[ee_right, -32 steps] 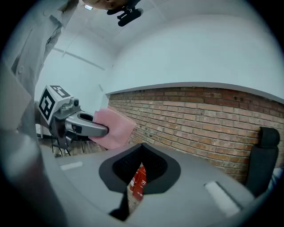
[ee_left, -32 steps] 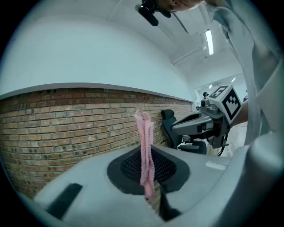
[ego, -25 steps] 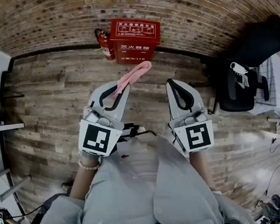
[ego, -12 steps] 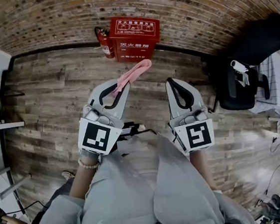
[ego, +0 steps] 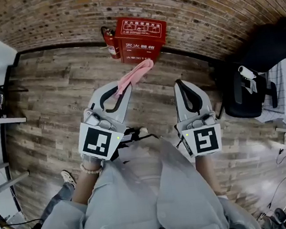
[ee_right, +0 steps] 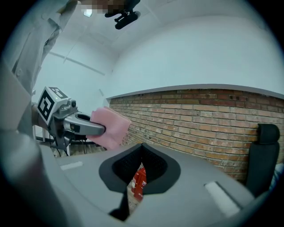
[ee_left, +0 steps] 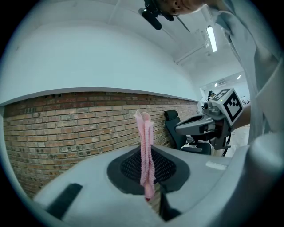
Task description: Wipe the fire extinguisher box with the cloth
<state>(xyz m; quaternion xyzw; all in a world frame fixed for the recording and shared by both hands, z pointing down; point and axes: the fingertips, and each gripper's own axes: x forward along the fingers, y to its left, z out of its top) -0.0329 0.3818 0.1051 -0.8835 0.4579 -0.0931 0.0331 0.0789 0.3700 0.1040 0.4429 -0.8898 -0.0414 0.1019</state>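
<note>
Box: fire extinguisher box on floor against brick wall, well ahead of both grippers.
Left gripper: clamped on pink cloth, strip poking forward.
Right gripper: jaws together, nothing held.
Progress: cloth in hand; approach and all wiping left, by my read.

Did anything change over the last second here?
Barely: the view drifts, so the red fire extinguisher box sits slightly further right in frame. The left tool stays shut on the pink cloth; the right tool stays shut and empty, both short of the box.
</note>
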